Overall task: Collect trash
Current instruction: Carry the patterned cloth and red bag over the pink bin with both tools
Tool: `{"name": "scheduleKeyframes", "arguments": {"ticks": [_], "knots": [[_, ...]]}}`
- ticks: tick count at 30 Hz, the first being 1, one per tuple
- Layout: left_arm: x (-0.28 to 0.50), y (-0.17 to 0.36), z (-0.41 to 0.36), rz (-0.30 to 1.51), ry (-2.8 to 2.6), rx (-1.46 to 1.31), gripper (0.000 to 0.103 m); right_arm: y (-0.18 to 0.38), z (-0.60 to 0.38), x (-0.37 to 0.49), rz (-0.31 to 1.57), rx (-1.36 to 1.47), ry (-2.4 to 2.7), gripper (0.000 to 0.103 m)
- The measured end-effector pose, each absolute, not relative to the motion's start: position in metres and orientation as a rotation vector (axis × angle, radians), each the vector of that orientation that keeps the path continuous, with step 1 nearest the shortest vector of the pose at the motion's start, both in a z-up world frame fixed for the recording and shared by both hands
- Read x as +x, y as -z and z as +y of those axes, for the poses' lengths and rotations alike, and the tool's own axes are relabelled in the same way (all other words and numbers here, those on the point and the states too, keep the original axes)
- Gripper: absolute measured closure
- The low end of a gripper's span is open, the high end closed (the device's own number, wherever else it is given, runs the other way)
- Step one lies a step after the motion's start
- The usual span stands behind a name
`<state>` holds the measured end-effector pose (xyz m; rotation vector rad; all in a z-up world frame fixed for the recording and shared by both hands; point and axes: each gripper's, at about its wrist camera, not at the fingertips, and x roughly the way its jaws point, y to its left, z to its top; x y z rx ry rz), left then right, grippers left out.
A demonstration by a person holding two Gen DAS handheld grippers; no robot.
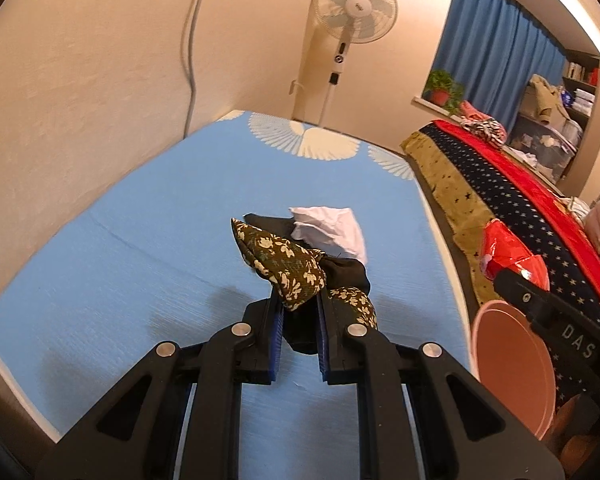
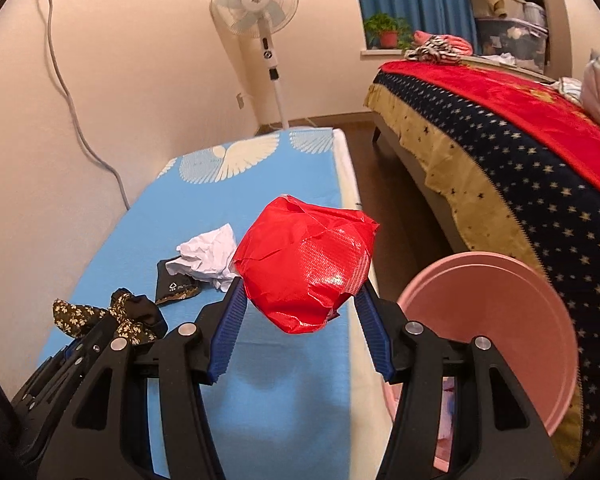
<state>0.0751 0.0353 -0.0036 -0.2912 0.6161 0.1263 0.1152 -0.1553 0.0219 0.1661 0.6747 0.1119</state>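
Mid-collection: my left gripper is clamped on a floral rag above the blue mat, while my right gripper pinches a red wad held clear of the mat, just left of the pink bin. White paper and a black wrapper lie on the mat, untouched. I judge the next move is swinging the wad over the bin's mouth and releasing. Legible: "DAS" on the right gripper's body; the wrapper's recycling mark.
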Motion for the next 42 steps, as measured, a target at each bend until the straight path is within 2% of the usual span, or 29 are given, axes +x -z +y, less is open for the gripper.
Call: {"name": "scheduleKeyframes", "arguments": {"ticks": [16, 42], "knots": [[0.055, -0.008, 0.007, 0.581, 0.002, -0.260, 0.089, -0.040, -0.184, 0.068, 0.632, 0.171, -0.065, 0.048], [0.059, -0.006, 0.000, 0.563, 0.039, -0.248, 0.089, -0.038, -0.194, 0.067, 0.622, 0.195, -0.032, 0.048]]}}
